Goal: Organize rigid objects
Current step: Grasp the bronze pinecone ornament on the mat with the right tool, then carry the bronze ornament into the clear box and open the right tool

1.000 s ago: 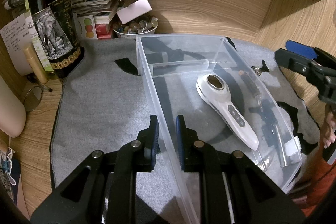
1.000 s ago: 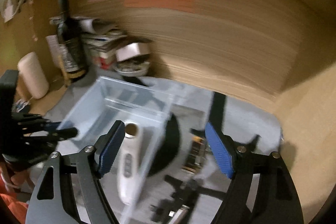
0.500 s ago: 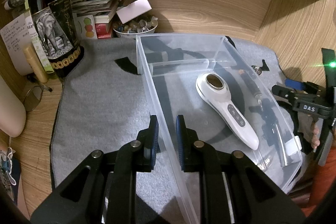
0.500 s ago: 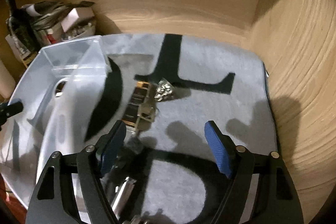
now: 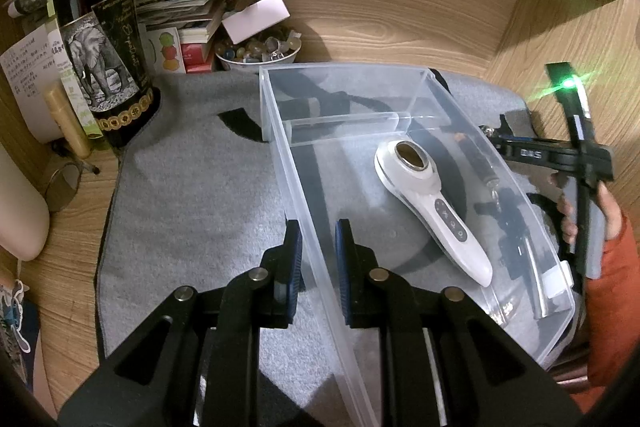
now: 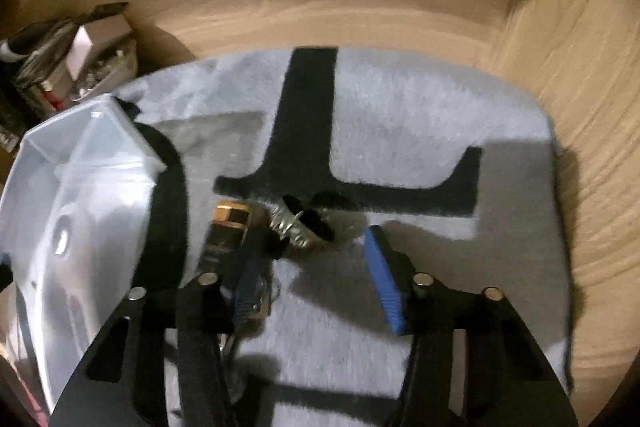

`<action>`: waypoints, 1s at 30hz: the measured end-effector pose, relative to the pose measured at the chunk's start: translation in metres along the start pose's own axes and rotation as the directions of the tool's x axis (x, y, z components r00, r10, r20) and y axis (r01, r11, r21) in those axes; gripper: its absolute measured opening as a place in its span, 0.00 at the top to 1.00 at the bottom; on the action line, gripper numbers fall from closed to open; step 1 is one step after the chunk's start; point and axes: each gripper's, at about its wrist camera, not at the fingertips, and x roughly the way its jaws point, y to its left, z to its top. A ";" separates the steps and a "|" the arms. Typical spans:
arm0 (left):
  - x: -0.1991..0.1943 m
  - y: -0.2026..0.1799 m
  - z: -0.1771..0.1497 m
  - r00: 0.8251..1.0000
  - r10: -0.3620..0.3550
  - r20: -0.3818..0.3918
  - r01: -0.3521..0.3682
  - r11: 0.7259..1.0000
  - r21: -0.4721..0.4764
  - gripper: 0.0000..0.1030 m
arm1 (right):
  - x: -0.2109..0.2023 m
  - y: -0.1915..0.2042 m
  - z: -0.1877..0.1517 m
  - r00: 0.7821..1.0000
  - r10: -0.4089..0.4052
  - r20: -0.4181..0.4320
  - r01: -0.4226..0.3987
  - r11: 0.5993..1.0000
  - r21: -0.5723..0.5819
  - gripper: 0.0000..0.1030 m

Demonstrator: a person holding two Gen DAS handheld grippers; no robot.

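My left gripper (image 5: 318, 255) is shut on the near side wall of a clear plastic bin (image 5: 280, 147), one pad inside and one outside. A white handheld device (image 5: 432, 203) lies in the bin. My right gripper (image 6: 316, 267) hangs low over the grey mat just right of the bin (image 6: 80, 187), jaws closing with nothing pressed between the pads. A small silver crinkled piece with a dark opening (image 6: 298, 227) lies just ahead of the fingertips. A gold-and-dark block (image 6: 230, 223) sits by the left finger. The right wrist view is blurred.
A grey felt mat (image 5: 192, 195) with black shapes covers the wooden desk. At back left stand a wine bottle (image 5: 100, 39), stacked papers (image 5: 180, 11) and a bowl of stones (image 5: 256, 51). Wooden walls close the back and right. A hand (image 5: 608, 211) holds the right gripper.
The right gripper has swung down and over to the mat right of the bin, and its jaws have narrowed. The left gripper and the bin have not moved.
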 end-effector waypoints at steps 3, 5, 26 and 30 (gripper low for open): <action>0.000 0.000 0.000 1.000 0.000 -0.001 0.000 1.000 -0.001 0.85 | 0.000 -0.003 0.001 1.000 -0.006 0.010 0.006 1.000 0.010 0.70; 0.000 0.000 0.000 1.000 0.000 -0.001 0.000 1.000 -0.001 0.85 | -0.003 -0.002 -0.001 1.000 0.002 0.016 -0.003 1.000 0.009 0.70; 0.002 0.000 -0.001 1.000 0.000 -0.005 0.000 1.000 -0.002 0.85 | -0.111 0.055 -0.009 0.959 0.086 0.269 -0.042 0.985 -0.166 0.70; 0.002 0.000 -0.001 1.000 0.001 -0.005 -0.001 1.000 0.000 0.85 | -0.119 0.074 -0.010 0.950 0.126 0.286 -0.067 0.976 -0.206 0.70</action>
